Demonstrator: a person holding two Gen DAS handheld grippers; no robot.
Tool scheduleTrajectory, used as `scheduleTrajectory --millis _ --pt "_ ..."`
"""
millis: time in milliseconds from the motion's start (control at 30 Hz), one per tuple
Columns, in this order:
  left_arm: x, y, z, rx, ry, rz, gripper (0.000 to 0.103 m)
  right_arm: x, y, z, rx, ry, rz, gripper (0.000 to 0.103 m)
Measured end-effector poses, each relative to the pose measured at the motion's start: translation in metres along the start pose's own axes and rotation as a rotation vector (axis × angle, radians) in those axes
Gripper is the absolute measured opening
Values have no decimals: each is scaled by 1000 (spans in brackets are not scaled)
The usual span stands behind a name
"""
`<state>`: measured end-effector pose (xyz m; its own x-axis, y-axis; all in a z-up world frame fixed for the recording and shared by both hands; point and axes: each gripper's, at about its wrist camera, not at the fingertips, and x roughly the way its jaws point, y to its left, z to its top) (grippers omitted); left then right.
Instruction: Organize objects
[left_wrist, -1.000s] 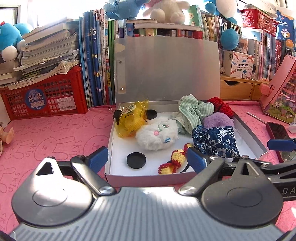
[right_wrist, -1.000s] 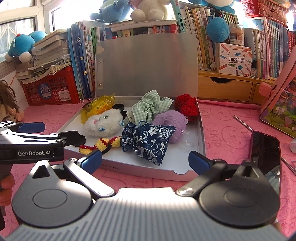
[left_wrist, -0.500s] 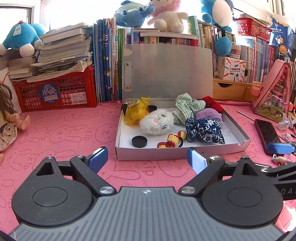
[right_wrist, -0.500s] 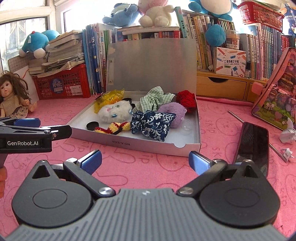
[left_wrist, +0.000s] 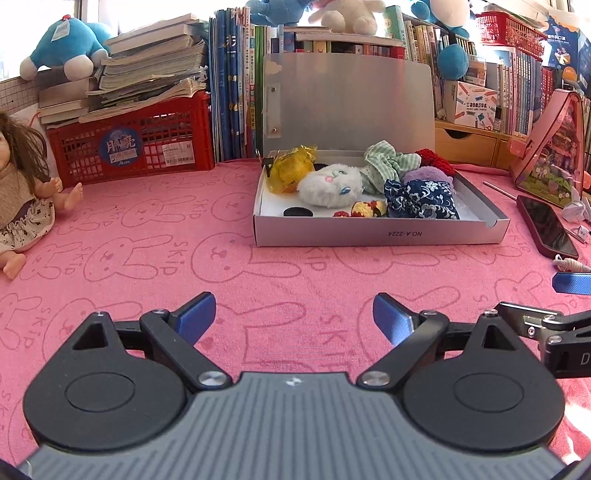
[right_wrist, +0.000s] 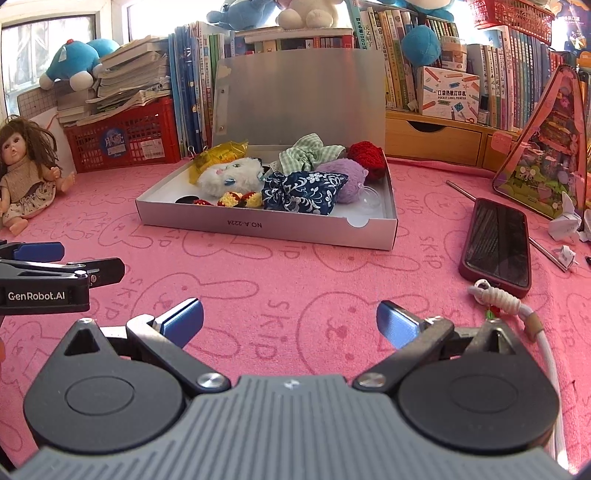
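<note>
Left claw (left_wrist: 293, 321) spread, right claw (right_wrist: 290, 325) spread, both empty, low over pink cloth (left_wrist: 147, 236), facing box (left_wrist: 369, 232)

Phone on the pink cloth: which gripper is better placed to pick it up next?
Right, probably. The phone lies right of the box, on the right gripper side, with bare cloth between. The left gripper sits further left. Both jaws are open and empty.

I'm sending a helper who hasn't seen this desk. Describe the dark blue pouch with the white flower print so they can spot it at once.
Find the shallow silver cardboard box with its lid standing open on the pink rabbit-print cloth. Among the soft things inside, the dark blue fabric pouch with white flowers lies nearest the front wall, right of the white fluffy cat-face plush and partly in front of the purple fuzzy ball. It is the only patterned dark item there.
</note>
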<state>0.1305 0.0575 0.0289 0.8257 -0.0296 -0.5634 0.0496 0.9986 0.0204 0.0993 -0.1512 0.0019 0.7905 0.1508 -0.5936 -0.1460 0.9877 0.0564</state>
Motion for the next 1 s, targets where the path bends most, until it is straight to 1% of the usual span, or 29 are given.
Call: scheduleTrajectory --millis 300,433,600,800,1000 --pt "9 2 -18 -6 46 17 94 14 1 -14 8 38 -32 103" --pt "14 3 -23 -6 60 25 94 15 4 -16 -8 34 -47 103" --pt "15 4 -26 -20 48 25 97 16 5 -15 -13 39 -50 103" --pt "16 4 -27 -28 56 18 103 16 5 -15 -14 40 -51 103" --pt "15 5 -27 -32 58 14 103 16 5 -15 -14 40 -51 103"
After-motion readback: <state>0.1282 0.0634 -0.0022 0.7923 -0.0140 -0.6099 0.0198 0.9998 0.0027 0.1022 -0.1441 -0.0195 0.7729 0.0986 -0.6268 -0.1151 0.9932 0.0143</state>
